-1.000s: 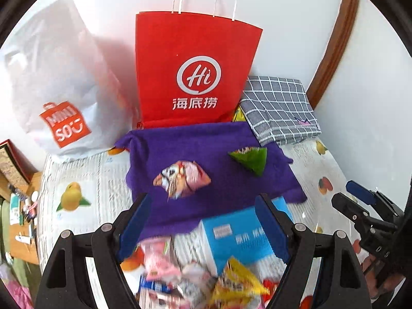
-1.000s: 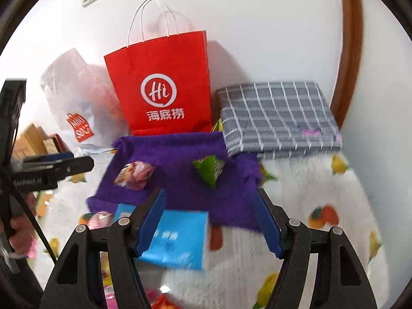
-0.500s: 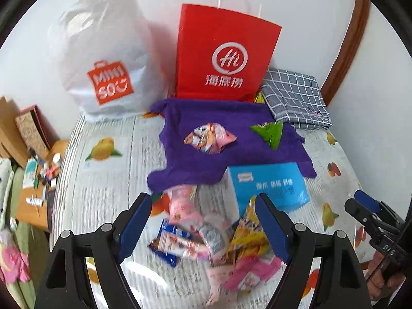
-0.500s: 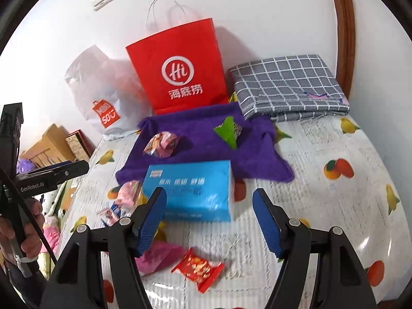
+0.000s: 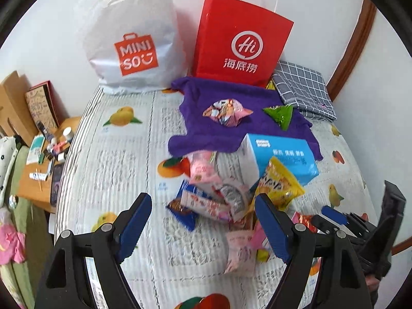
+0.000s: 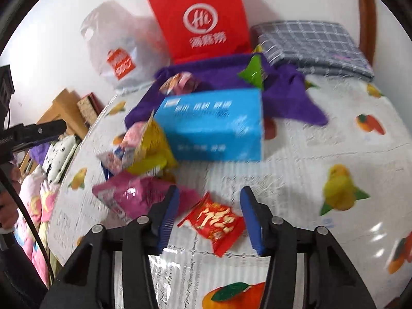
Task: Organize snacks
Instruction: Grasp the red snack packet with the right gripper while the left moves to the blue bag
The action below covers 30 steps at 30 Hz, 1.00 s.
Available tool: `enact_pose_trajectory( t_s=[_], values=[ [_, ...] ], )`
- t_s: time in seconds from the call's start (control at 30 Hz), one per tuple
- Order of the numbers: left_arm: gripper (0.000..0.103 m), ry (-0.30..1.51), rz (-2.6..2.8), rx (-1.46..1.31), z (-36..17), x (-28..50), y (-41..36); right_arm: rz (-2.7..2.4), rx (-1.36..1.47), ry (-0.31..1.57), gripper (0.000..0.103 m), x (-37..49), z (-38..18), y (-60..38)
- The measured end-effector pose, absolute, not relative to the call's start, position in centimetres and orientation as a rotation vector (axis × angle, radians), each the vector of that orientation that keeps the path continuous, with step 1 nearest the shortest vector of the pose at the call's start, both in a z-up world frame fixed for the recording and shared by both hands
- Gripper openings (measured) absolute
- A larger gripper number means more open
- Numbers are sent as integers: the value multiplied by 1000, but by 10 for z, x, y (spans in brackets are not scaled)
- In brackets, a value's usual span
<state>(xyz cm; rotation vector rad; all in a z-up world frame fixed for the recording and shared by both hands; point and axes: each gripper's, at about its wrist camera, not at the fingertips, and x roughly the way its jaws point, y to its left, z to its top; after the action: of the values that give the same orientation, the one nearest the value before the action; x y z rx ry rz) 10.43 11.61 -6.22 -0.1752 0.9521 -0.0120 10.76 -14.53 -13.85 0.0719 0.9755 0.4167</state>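
Note:
A heap of snack packets lies on the fruit-print bed cover beside a blue box, with a yellow packet leaning on it. A purple cloth behind holds a pink wrapped snack and a green triangular packet. My left gripper is open above the heap's near edge. My right gripper is open, its jaws on either side of a red packet, without touching it. A magenta packet lies left of it.
A red paper bag and a white MINISO bag stand against the wall. A folded grey checked cloth lies at the back right. A cluttered wooden side table stands left of the bed.
Both grippers have pulled back and dropped lower toward the heap. The right gripper has come down around the red packet. Both stay open.

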Motion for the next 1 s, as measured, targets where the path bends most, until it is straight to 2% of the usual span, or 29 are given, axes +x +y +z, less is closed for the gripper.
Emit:
enact_pose_trajectory(
  t_s=[0.3, 0.47, 0.7, 0.8, 0.93, 0.97, 1.0],
  values=[
    [81, 982, -4, -195, -80, 90, 122, 439, 96, 1060, 48, 124, -178, -143],
    [81, 986, -11, -204, -84, 87, 124, 483, 83, 1069, 49, 108, -181, -146],
    [81, 992, -33, -197, -88, 81, 117, 511, -61, 1057, 61, 86, -179, -129],
    [81, 996, -37, -192, -92, 78, 113, 511, -142, 1054, 63, 76, -181, -121],
    [81, 1002, -47, -197, -99, 77, 110, 493, -185, 1032, 63, 66, -184, -121],
    [81, 1005, -49, -198, -101, 77, 109, 479, -186, 1030, 61, 66, -185, -121],
    [81, 1009, -52, -200, -104, 78, 108, 457, -187, 1009, 51, 65, -185, -123]
  ],
)
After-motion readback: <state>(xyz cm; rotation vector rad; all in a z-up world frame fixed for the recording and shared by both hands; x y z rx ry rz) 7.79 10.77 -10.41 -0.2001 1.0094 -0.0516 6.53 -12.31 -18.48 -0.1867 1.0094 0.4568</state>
